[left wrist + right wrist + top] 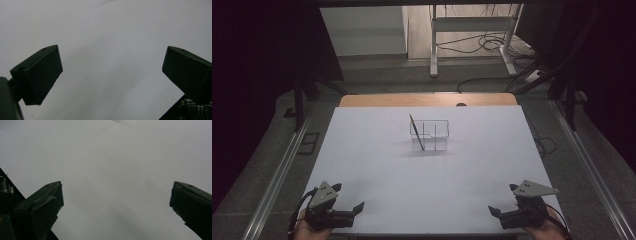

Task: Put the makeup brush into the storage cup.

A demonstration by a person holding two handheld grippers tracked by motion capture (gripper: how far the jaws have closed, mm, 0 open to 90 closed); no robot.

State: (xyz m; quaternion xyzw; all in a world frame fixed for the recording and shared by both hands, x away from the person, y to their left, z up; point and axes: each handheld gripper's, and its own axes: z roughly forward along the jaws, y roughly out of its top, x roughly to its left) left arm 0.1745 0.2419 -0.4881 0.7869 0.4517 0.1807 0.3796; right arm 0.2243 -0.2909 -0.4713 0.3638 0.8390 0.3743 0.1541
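A clear plastic organizer box point(430, 134) with inner dividers stands near the middle of the white table sheet point(377, 165). A thin pencil-like stick point(416, 132) leans in its left compartment, tip up and to the left. My left gripper point(348, 197) rests at the near left corner, jaws wide open over bare sheet. My right gripper point(503, 199) rests at the near right corner, also open with nothing between its jaws. In the left gripper view the left gripper point(111, 72) frames bare white sheet, and in the right gripper view the right gripper point(116, 202) does the same.
The wooden tabletop point(427, 99) shows beyond the sheet's far edge. Metal rails point(277, 175) run along both sides of the table. A white frame stand point(472, 35) and loose cables point(482, 45) lie on the floor behind. A checked fabric patch point(190, 110) shows at the lower right of the left gripper view.
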